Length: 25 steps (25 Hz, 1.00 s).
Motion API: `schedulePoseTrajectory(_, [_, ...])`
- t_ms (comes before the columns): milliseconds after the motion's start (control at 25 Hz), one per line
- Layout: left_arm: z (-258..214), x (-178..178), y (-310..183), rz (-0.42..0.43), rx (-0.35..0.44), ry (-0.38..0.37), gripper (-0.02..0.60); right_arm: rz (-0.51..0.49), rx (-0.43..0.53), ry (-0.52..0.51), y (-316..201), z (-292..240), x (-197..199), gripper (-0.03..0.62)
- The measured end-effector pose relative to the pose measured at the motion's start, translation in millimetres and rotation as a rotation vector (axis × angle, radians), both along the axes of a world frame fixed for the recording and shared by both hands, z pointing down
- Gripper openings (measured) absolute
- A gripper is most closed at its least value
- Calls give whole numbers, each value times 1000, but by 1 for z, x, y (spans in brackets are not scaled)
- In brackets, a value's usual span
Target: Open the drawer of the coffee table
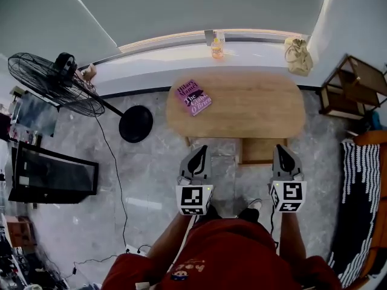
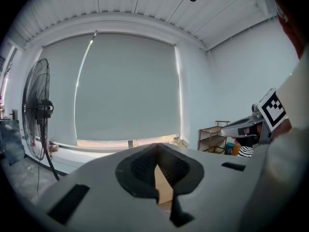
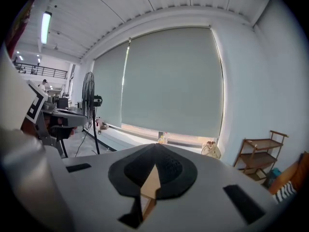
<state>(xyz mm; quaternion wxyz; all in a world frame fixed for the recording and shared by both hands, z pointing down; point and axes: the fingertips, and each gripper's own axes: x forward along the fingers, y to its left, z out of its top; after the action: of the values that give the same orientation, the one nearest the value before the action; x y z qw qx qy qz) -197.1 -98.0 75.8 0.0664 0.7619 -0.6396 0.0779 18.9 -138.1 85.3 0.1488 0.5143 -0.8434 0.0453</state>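
A: Drawer?
B: drawer juts from the table's lower edge, centre-right of frame; left tool and right tool flank it, both closed on nothing
A: Surroundings?
B: purple book on the table's left end; fan upper left, its base beside the table; bottle and bag on the sill up top; shelf at right
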Motion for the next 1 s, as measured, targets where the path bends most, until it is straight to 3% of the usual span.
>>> schedulePoseTrajectory(160, [-42,-8,-2,-1,68,-14,6,-7,88,18,-5,-50,-8,-3])
schedulePoseTrajectory(400, [-83,-11,-4,25,105,-53,6,-19,137,31,-8,-89,-16,-3])
schedulePoseTrajectory(600, [-89,-17,-2,6,129,-63,6,-22,138,38,-11,-88,-20,-3])
schedulePoseTrajectory(1000, [-76,-30,2,-29,93,-53,6,-3,141,51,-19,-90,-14,-3])
